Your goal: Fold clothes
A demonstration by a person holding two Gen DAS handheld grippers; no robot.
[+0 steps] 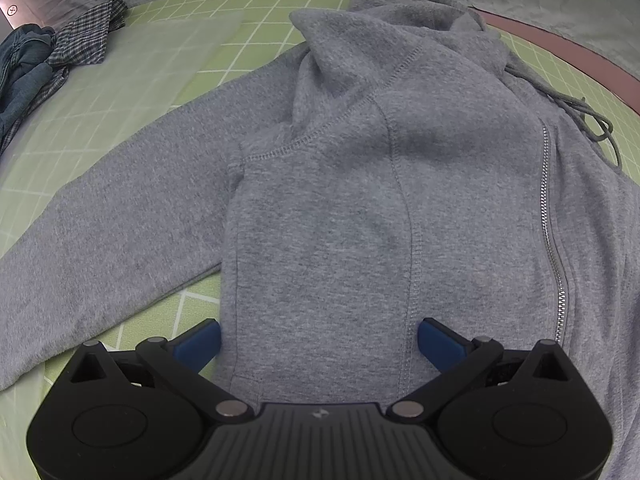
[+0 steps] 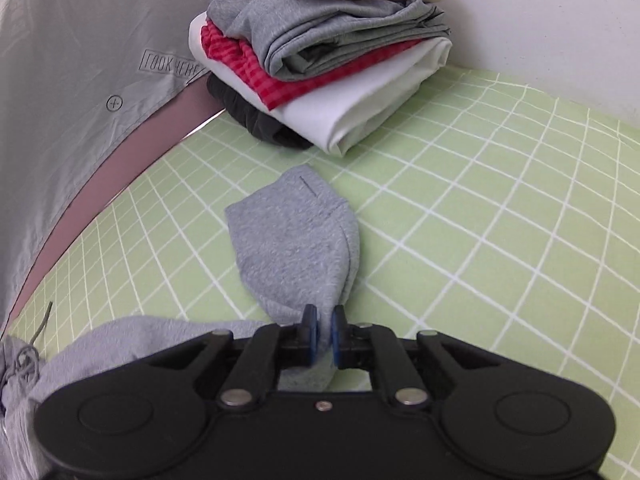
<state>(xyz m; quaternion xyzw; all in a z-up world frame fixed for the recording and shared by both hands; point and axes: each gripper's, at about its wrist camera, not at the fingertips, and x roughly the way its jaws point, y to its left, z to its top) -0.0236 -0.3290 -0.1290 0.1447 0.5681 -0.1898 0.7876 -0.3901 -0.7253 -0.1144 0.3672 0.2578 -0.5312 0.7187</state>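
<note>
Green gridded bench (image 2: pixel 500 208) carries the grey hoodie (image 1: pixel 340 200), spread across the frame centre. Left gripper (image 1: pixel 320 338) hovers with jaws wide over its hem. Right gripper (image 2: pixel 323 334) pinches the sleeve (image 2: pixel 296 240); the thin hold may slip, or the sleeve may drag toward the folded pile (image 2: pixel 332 60) at the top.

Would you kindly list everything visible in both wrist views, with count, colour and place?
hoodie: one, grey, zipped, spread on the mat, left sleeve stretched out
drawstring: one, grey, looped beside the hood
sleeve: one, grey, extended toward the stack
folded stack: one pile, beige, grey, red, white and black layers, far mat edge
unfolded clothes: one heap, blue denim and checked, far left
cutting mat: one, green with white grid
backdrop cloth: grey, behind the mat
left gripper: fingers open over the hoodie hem
right gripper: fingers shut on the sleeve
</note>
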